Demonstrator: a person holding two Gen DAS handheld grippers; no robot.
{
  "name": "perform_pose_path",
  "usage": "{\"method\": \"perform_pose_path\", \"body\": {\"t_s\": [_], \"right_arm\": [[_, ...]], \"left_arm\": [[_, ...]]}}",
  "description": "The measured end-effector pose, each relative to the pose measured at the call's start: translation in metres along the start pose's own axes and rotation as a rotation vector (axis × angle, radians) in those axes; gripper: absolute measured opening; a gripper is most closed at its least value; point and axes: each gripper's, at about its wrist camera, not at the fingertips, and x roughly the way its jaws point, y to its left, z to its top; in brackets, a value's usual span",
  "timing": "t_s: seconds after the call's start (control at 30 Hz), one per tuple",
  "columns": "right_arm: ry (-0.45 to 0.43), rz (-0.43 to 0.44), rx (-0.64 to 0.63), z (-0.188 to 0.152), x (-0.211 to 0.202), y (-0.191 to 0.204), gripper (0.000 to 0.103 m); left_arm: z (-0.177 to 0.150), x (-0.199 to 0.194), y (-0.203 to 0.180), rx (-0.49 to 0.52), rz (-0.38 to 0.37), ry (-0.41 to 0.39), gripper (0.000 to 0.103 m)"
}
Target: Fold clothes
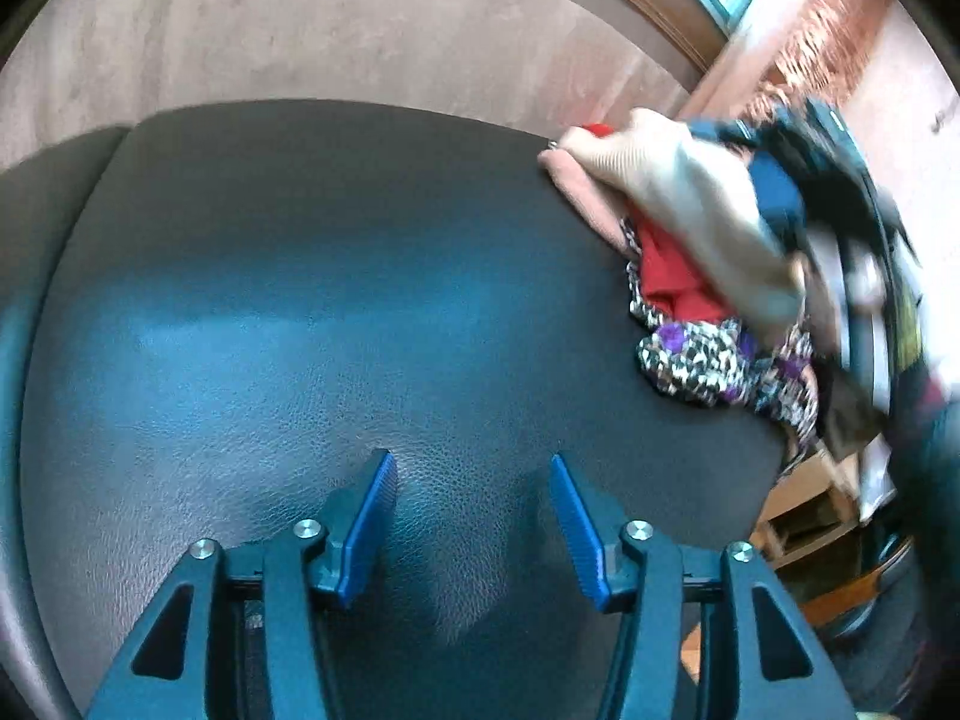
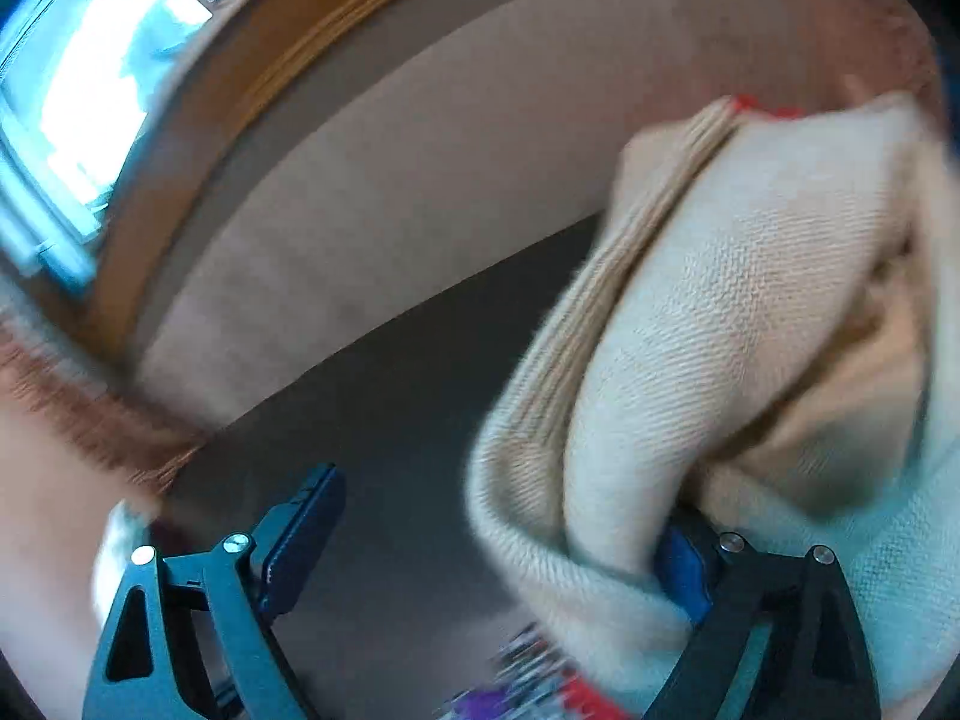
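A cream knit garment fills the right of the right wrist view, bunched and motion-blurred. It drapes over the right finger of my right gripper, whose jaws stand wide apart and open. In the left wrist view the same cream knit tops a pile of clothes at the right edge of a dark leather seat. Under it lie a red piece, a pink piece and a black-and-white patterned piece with purple. My left gripper hovers open over bare leather, well left of the pile.
A beige upholstered backrest rises behind the seat. A window with a wooden frame sits beyond it. A fringed pinkish cloth hangs at the far right. Wooden furniture shows below the seat's right edge. A blurred dark and blue shape hangs over the pile.
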Motion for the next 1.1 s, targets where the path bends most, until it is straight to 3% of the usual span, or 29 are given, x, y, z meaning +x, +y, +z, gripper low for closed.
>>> {"method": "perform_pose_path", "body": {"t_s": [0.17, 0.3, 0.37, 0.47, 0.57, 0.63, 0.8, 0.9, 1.1], "right_arm": [[0.029, 0.04, -0.035, -0.076, 0.012, 0.035, 0.103], [0.06, 0.011, -0.014, -0.119, 0.024, 0.043, 0.103], [0.032, -0.019, -0.014, -0.131, 0.01, 0.045, 0.102], [-0.038, 0.029, 0.013, -0.137, -0.024, 0.045, 0.103], [-0.079, 0.024, 0.031, -0.135, -0.051, 0.039, 0.103], [-0.124, 0.008, 0.036, -0.136, -0.076, 0.033, 0.103], [-0.256, -0.083, 0.085, -0.132, -0.131, 0.005, 0.103], [-0.302, -0.13, 0.136, -0.131, -0.145, -0.016, 0.103], [-0.35, -0.21, 0.191, -0.119, -0.135, -0.027, 0.103]], "left_arm": [[0.008, -0.018, 0.013, -0.06, 0.006, -0.026, 0.052], [0.026, -0.032, 0.005, -0.042, -0.05, -0.04, 0.052], [0.039, -0.032, -0.007, 0.007, -0.076, -0.034, 0.052], [0.06, -0.026, -0.029, 0.08, -0.099, -0.031, 0.053], [0.078, -0.013, -0.047, 0.127, -0.137, -0.021, 0.053], [0.092, 0.003, -0.059, 0.142, -0.17, 0.004, 0.053], [0.125, 0.051, -0.085, 0.205, -0.138, 0.028, 0.053], [0.134, 0.078, -0.099, 0.255, -0.118, 0.048, 0.053], [0.146, 0.128, -0.114, 0.333, -0.078, 0.101, 0.053]]}}
